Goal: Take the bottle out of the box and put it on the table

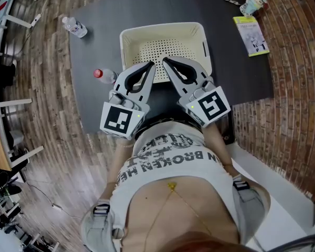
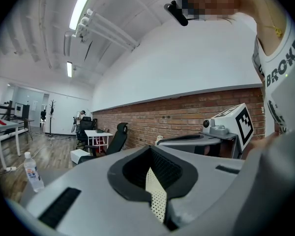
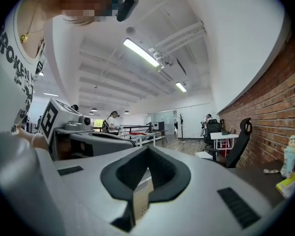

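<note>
A cream perforated box [image 1: 198, 31] stands in the middle of the dark table [image 1: 100, 14]; its inside shows only the holed bottom. Two clear bottles are on the table left of it: a red-capped one [image 1: 106, 75] close by and a white-capped one [image 1: 74, 27] farther off. My left gripper [image 1: 150, 65] and right gripper [image 1: 166, 62] hover side by side at the box's near rim, both shut with nothing between their jaws. In the left gripper view the left gripper [image 2: 150, 149] frames a strip of the box [image 2: 156, 193], and a bottle [image 2: 32, 171] stands far left. The right gripper [image 3: 148, 149] also looks at the box [image 3: 140, 198].
A yellow booklet [image 1: 251, 34] and a small figure [image 1: 253, 4] lie at the table's far right corner, the same figure [image 3: 290, 155] showing in the right gripper view. A brick wall runs along the right. White tables and office chairs stand farther back in the room.
</note>
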